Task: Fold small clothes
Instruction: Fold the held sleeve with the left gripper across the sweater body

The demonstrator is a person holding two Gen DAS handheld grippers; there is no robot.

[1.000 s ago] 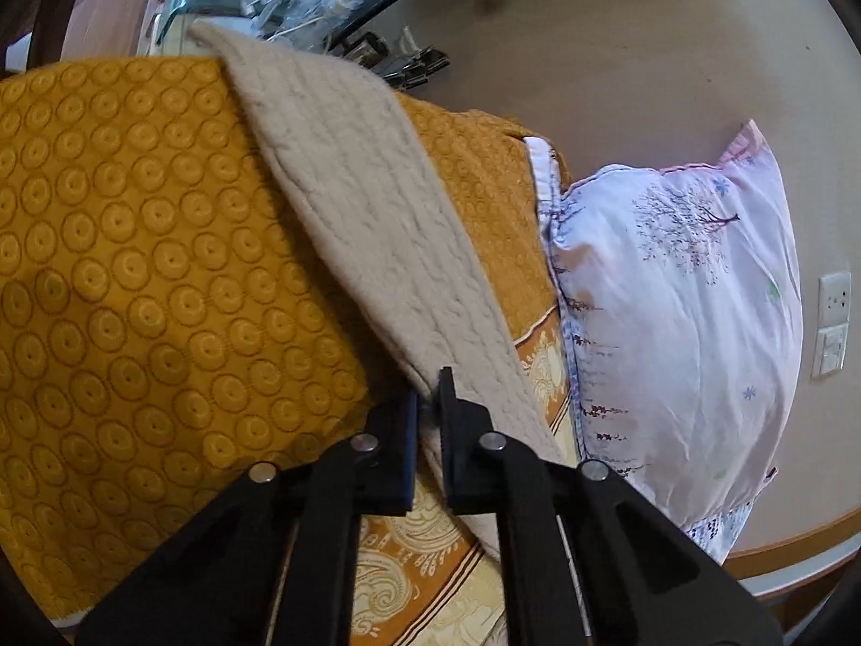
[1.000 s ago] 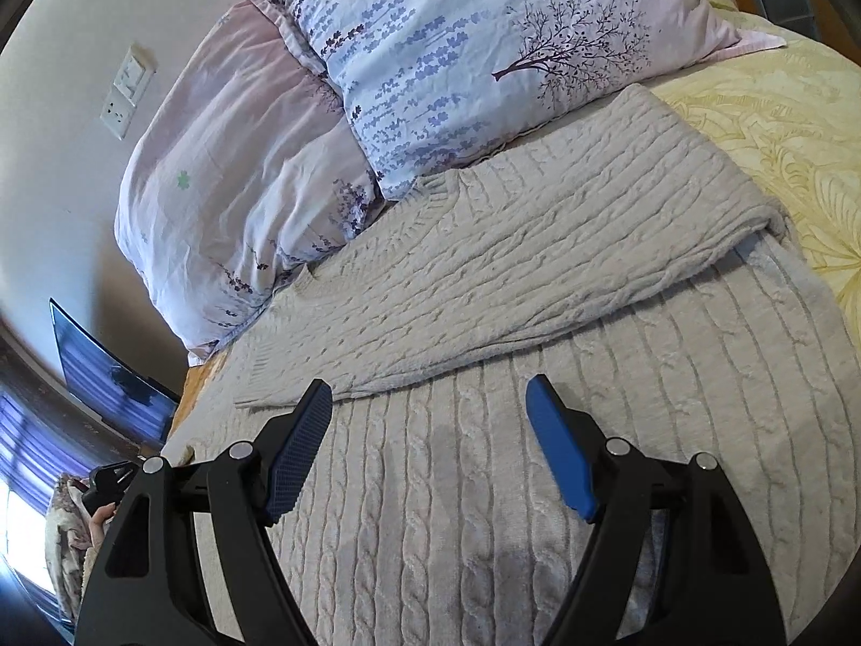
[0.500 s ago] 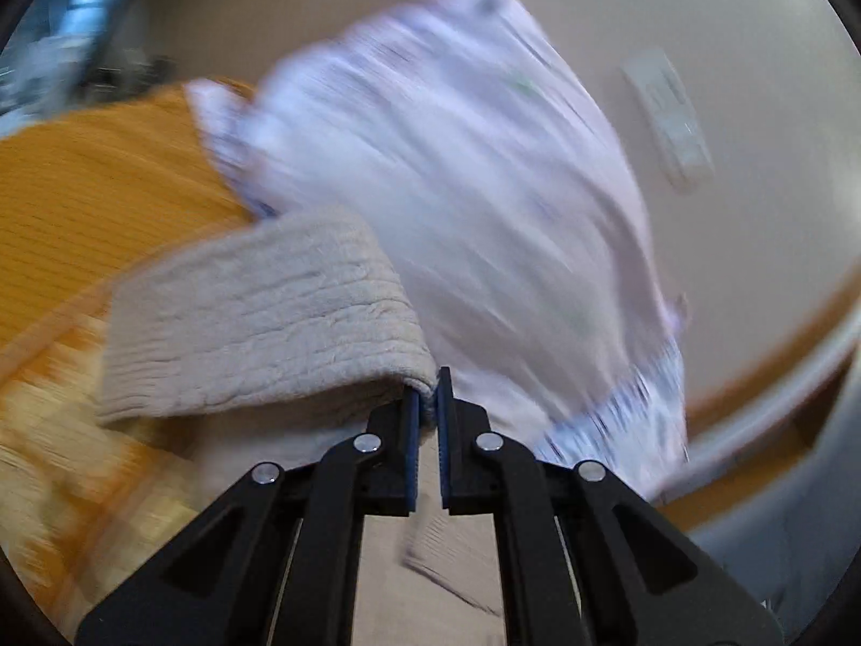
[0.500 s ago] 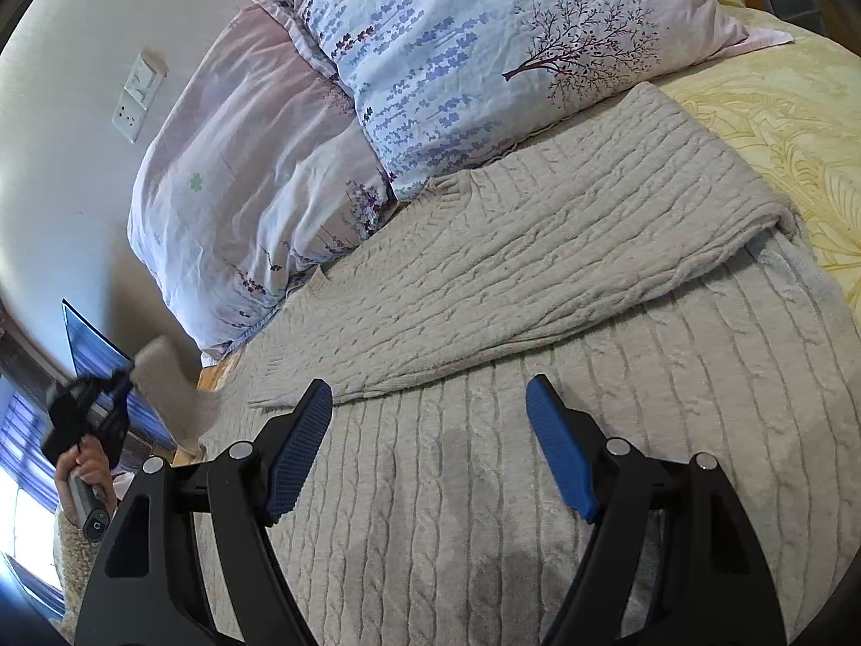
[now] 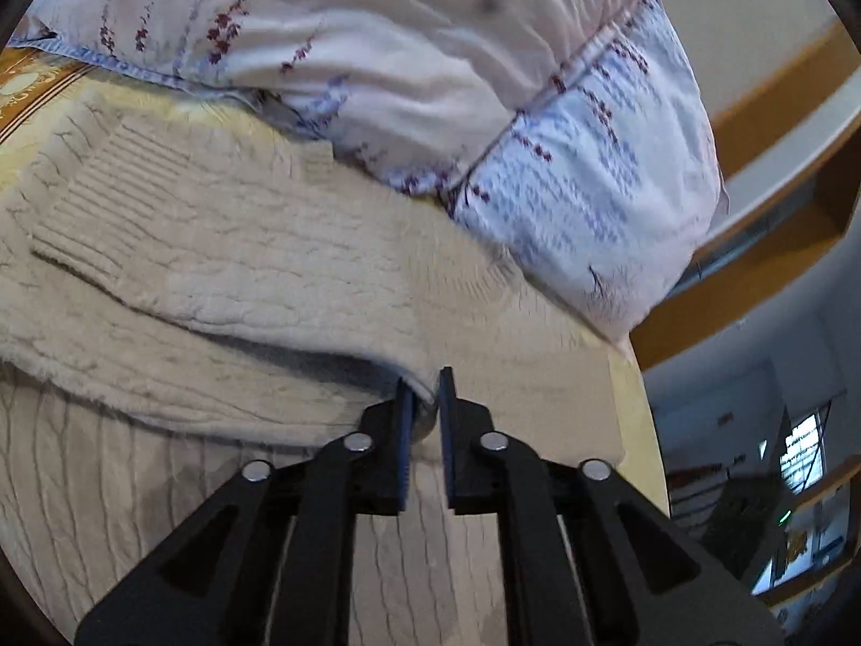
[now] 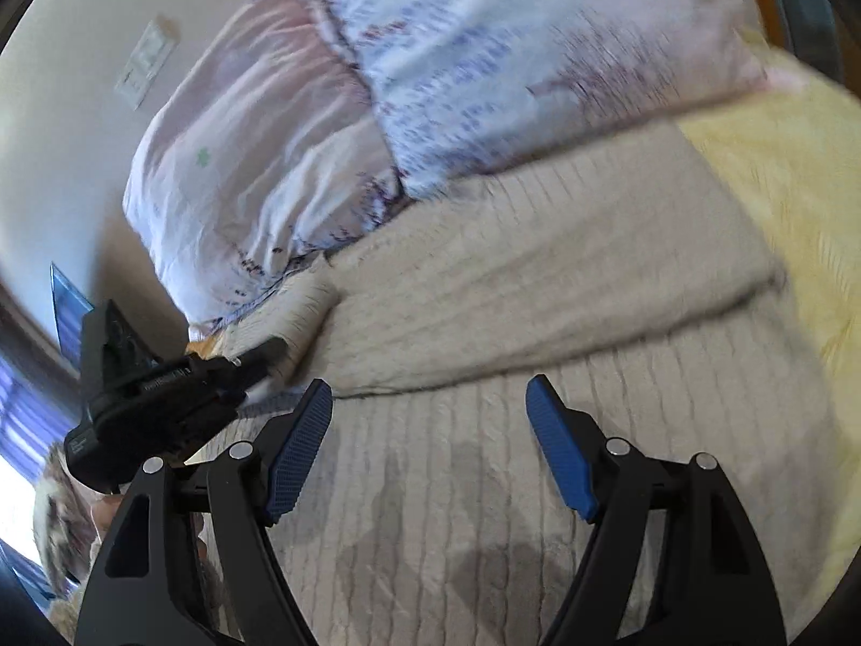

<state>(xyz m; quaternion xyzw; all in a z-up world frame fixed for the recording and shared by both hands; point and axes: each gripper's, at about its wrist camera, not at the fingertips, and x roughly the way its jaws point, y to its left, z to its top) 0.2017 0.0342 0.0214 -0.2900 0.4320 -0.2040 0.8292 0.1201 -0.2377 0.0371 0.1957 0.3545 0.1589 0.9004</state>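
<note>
Mid-fold, by the look of it: cable-knit sweater (image 6: 484, 484) spread across frame centre below pillows (image 6: 430, 81), right sleeve (image 6: 538, 290) folded over, left sleeve (image 5: 226, 247) pinched by left gripper (image 5: 425, 404). Right gripper (image 6: 430, 404) spread, empty. Body folds seemingly left.

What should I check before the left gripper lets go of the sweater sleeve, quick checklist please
1. The left gripper grips the sleeve: ok, knit pinched between nearly closed jaws.
2. Sleeve laid over the sweater body: ok, it lies across the chest in the left wrist view.
3. Sleeve cuff flat: cannot tell, the frame is blurred.
4. The right gripper clear of fabric: ok, jaws wide open above the sweater, holding nothing.
5. Other sleeve already folded in: ok, it lies across the body below the pillows.
6. Pillows off the sweater: not ok, they touch its top edge.
</note>
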